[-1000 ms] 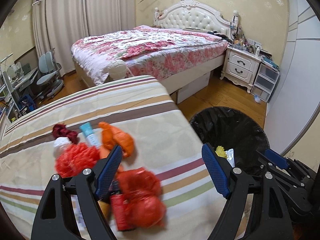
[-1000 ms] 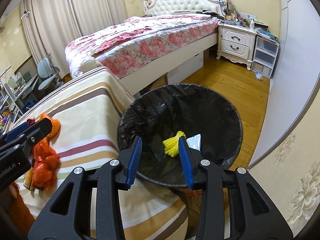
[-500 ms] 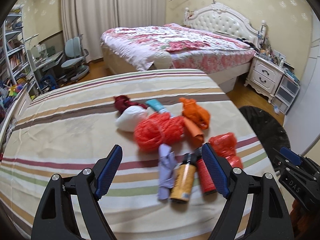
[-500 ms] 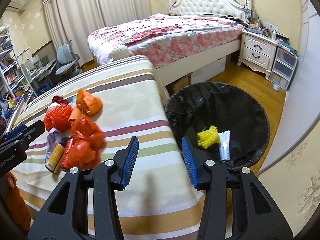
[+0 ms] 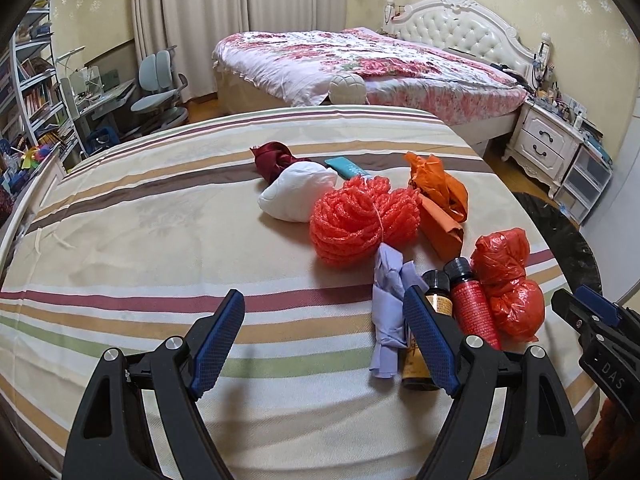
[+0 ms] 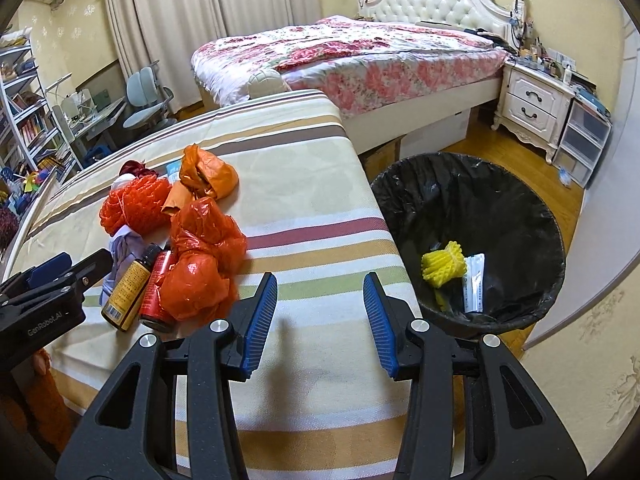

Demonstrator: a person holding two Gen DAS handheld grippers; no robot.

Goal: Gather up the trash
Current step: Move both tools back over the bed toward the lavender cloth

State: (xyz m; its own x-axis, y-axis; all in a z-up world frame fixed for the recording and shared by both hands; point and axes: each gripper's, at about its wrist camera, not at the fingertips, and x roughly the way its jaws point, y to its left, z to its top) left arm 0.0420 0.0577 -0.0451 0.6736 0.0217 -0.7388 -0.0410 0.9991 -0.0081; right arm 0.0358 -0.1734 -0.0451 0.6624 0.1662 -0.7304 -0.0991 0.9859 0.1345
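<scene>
Judging by the bin (image 6: 516,216), only a yellow net (image 6: 442,266) and a white packet (image 6: 474,282) are collected; the rest lies heaped on the striped cover (image 5: 160,216): red net (image 5: 360,218), orange bags (image 5: 438,186), red bag (image 5: 506,284), two bottles (image 5: 472,304), purple wad (image 5: 390,300), white wad (image 5: 296,194). The left gripper (image 5: 324,340) hangs wide open and empty beside the purple wad. The right gripper (image 6: 320,318) gapes partly, holding nothing, over bare cover.
</scene>
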